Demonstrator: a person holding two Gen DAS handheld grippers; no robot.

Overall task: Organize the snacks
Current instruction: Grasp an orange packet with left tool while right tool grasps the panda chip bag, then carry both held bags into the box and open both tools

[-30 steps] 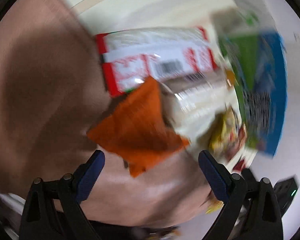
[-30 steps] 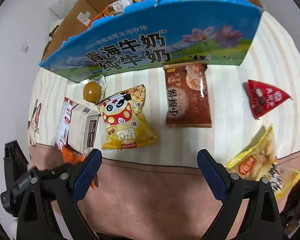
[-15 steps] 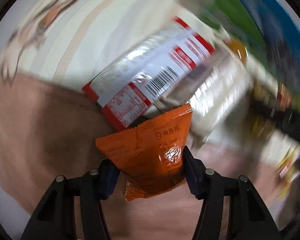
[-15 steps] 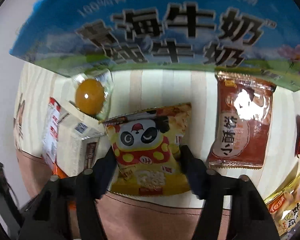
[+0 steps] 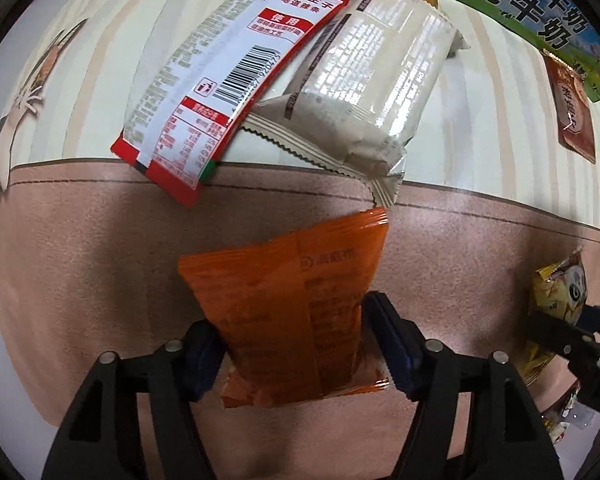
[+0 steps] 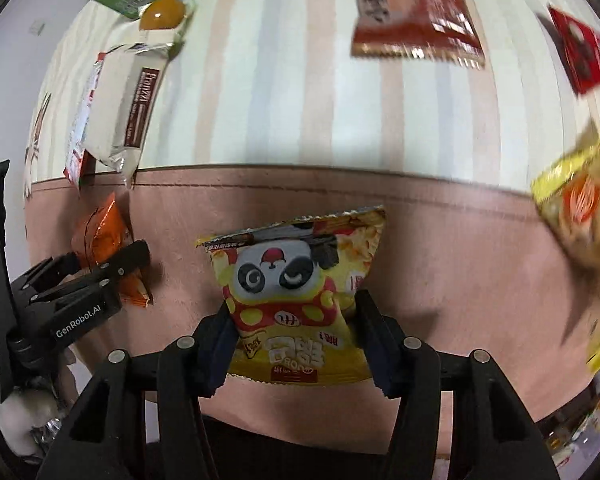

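**Both grippers clamped on snack packets**

The left gripper (image 5: pixel 296 350) has its blue pads pressed on both sides of an orange packet (image 5: pixel 288 312). The jaws stand partly apart, at the packet's width, having just eased slightly wider; the packet is pinched at its lower half and rises between the fingers over the pink band of the table cover (image 5: pixel 100 240).

The right gripper (image 6: pixel 292 344) has just closed slightly further on a yellow panda packet (image 6: pixel 296 292), its pads squeezing the packet's waist. The jaws are held partly apart by the packet, which also sits over the pink band.

Beyond the left gripper, a red-and-white packet (image 5: pixel 224 76) lies partly overlapping a cream wrapped packet (image 5: pixel 376 80), both mostly on the striped part of the cover. A round yellow sweet (image 6: pixel 162 13) lies just beyond the cream packet, beside the blue-and-green milk carton box (image 5: pixel 540 12). Further along the box edge lie a brown packet (image 6: pixel 412 12) and a red triangular packet (image 6: pixel 584 52). A second yellow packet (image 6: pixel 584 208) lies well to the right of the right gripper, blurred.
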